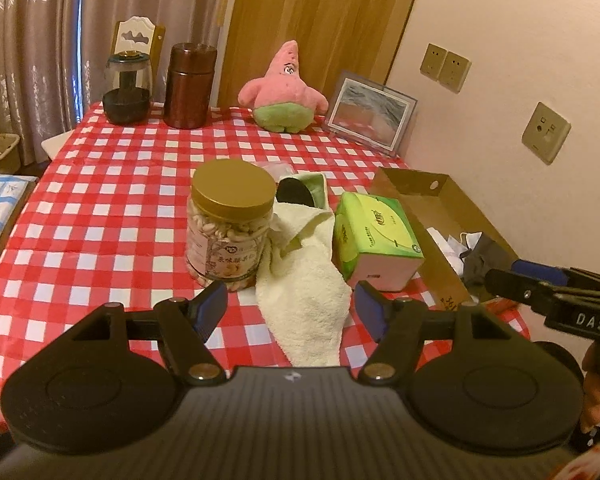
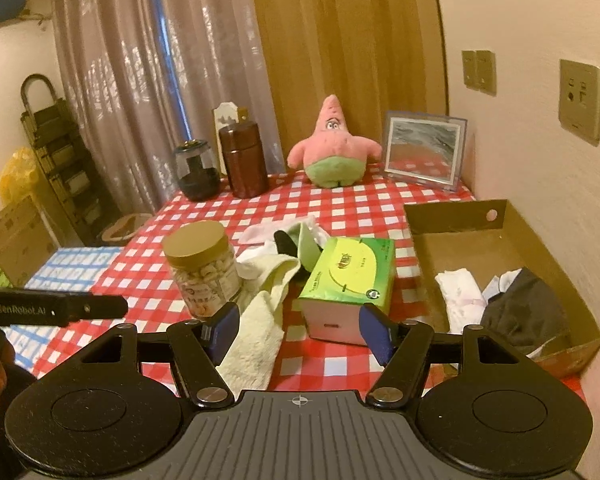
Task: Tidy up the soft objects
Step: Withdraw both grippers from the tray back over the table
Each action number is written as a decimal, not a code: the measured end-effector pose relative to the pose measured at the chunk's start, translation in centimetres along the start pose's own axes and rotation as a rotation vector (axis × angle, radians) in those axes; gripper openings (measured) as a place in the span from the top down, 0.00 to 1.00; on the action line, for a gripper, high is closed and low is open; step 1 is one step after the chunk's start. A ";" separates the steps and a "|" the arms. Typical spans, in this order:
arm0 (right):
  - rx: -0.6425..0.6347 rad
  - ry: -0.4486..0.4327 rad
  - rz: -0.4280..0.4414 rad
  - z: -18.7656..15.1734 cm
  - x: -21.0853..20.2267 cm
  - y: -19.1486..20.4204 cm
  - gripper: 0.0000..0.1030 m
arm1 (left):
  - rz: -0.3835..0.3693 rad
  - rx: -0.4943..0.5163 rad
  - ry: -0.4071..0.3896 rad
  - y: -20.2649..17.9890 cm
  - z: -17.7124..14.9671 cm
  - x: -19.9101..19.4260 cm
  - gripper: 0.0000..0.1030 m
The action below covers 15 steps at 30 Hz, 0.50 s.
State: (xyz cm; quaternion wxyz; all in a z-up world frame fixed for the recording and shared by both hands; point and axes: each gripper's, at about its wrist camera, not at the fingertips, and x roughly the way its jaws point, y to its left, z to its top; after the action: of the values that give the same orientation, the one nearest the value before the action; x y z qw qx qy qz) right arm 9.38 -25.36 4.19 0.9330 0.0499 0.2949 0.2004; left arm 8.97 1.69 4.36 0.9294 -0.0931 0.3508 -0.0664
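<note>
Your left gripper [image 1: 290, 308] is wide, nothing pinched; the cream towel [image 1: 306, 280] lies on the worktop [image 1: 100, 208] btwn its pads, centre frame. Towel's long axis runs from the jar [image 1: 228, 232] and tissue pack [image 1: 376, 236] down toward you, near end pointing at bottom of frame. Your right gripper [image 2: 300, 330] is wide too, empty, w/ the tissue pack just ahead. Cardboard box [image 2: 452, 216], right of frame, holds white and dark cloths.
</note>
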 end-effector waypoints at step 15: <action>-0.106 0.035 0.027 0.1 1.6 1.6 0.31 | 0.016 0.032 -0.014 0.9 1.2 0.1 0.30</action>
State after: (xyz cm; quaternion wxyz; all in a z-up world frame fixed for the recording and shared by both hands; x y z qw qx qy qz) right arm 10.09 -23.27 3.70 0.9262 0.0010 0.2995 0.2292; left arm 9.88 2.72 4.96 0.9337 -0.0761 0.3441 -0.0639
